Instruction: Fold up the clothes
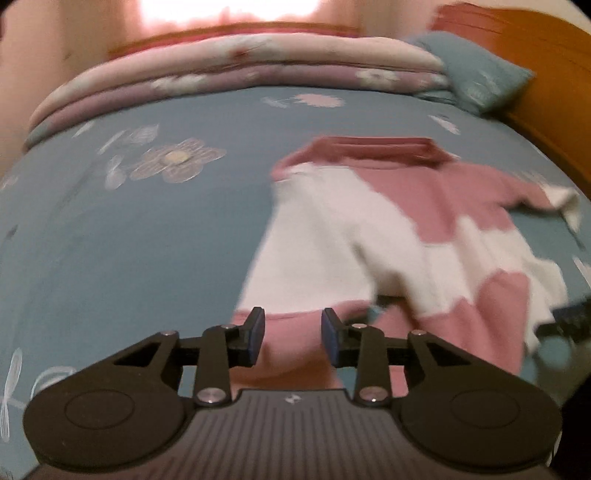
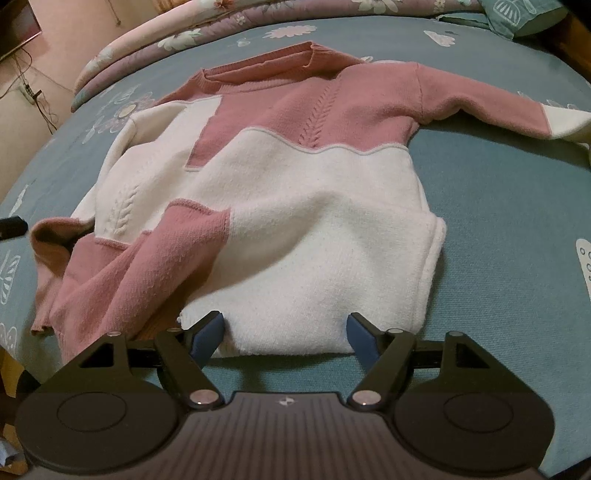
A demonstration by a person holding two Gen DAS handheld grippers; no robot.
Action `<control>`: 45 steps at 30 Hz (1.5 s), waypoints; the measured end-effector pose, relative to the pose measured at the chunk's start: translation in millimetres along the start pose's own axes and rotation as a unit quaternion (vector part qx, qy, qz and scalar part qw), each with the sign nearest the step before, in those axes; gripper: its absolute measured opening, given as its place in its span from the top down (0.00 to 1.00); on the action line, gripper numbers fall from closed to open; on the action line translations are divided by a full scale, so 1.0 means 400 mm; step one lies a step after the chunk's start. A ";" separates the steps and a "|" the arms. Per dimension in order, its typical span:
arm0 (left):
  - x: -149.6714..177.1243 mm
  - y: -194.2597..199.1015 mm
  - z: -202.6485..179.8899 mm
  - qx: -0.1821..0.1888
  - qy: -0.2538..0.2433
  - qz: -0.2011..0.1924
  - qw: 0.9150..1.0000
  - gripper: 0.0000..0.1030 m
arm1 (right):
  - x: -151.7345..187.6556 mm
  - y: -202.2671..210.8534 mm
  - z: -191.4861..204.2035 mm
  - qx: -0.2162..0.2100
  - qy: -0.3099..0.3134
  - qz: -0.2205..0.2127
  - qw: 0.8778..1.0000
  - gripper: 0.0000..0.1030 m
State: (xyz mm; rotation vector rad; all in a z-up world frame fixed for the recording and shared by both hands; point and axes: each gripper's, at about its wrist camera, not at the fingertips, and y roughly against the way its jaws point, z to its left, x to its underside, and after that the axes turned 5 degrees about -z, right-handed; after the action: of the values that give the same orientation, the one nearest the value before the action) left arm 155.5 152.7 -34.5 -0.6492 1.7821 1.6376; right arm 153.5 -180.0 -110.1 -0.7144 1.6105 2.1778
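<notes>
Your pink-and-white sweater [image 2: 280, 177] lies on the blue floral bedspread [image 2: 498, 229], with one side and its sleeve already folded across the body. The other sleeve [image 2: 491, 107] is still stretched out, so most folding remains. Your left gripper [image 1: 292, 334] and right gripper [image 2: 286, 334] both hold their jaws apart at the hem, gripping nothing.

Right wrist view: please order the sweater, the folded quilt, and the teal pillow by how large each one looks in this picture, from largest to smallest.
1. sweater: largest by far, but also nearest the camera.
2. folded quilt: a long band along the far edge.
3. teal pillow: smallest, though the picture edge cuts it off, so its rank against the quilt is unsure.
</notes>
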 end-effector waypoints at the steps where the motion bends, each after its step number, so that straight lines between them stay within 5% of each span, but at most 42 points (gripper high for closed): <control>1: 0.001 -0.005 0.021 -0.007 0.017 0.003 1.000 0.67 | 0.000 0.000 0.001 0.001 0.001 0.000 1.000 0.24; 8: 0.059 -0.083 0.082 -0.027 0.064 0.050 0.996 0.66 | -0.002 -0.001 0.008 0.009 0.004 0.004 1.000 0.24; 11: 0.070 -0.095 0.097 -0.027 0.070 0.054 0.996 0.53 | -0.002 -0.002 0.013 0.013 0.010 0.006 1.000 0.24; 15: 0.060 -0.070 0.094 -0.044 0.072 0.031 0.996 0.53 | -0.002 -0.003 0.017 0.017 0.013 0.008 1.000 0.24; 19: 0.041 0.003 0.022 0.022 0.007 -0.020 1.000 0.45 | -0.002 -0.010 0.020 0.015 0.019 0.011 1.000 0.19; 23: 0.055 -0.001 -0.072 0.047 -0.122 -0.021 0.991 0.40 | 0.000 -0.021 0.043 0.026 0.041 0.012 0.999 0.14; 27: 0.078 -0.102 -0.093 -0.009 -0.171 0.029 0.985 0.44 | 0.003 -0.023 0.051 0.031 0.052 0.011 0.998 0.13; 28: 0.081 -0.125 -0.091 -0.023 -0.172 0.038 0.984 0.51 | 0.002 -0.021 0.048 0.029 0.051 0.011 0.998 0.13; 29: 0.083 -0.149 -0.088 -0.038 -0.173 0.048 0.983 0.73 | 0.001 -0.019 0.046 0.027 0.048 0.011 0.998 0.13; 30: 0.083 -0.161 -0.085 -0.055 -0.177 0.046 0.981 0.83 | 0.000 -0.017 0.043 0.026 0.046 0.012 0.999 0.13; 32: 0.075 -0.156 -0.077 -0.057 -0.171 0.038 0.983 0.89 | -0.002 -0.013 0.038 0.022 0.043 0.012 0.999 0.13; 41: -0.025 -0.120 0.046 -0.172 -0.168 -0.006 0.971 0.92 | -0.002 -0.008 0.051 0.030 0.051 0.007 0.998 0.13; 45: -0.090 -0.127 0.109 -0.229 -0.175 -0.014 0.957 0.92 | -0.007 0.000 0.052 0.032 0.051 0.001 0.998 0.13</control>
State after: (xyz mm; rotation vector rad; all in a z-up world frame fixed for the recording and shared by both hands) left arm 221.7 188.3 -44.6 -0.5345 1.1451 2.0210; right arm 151.8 -159.9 -103.5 -0.8182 1.7237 2.1107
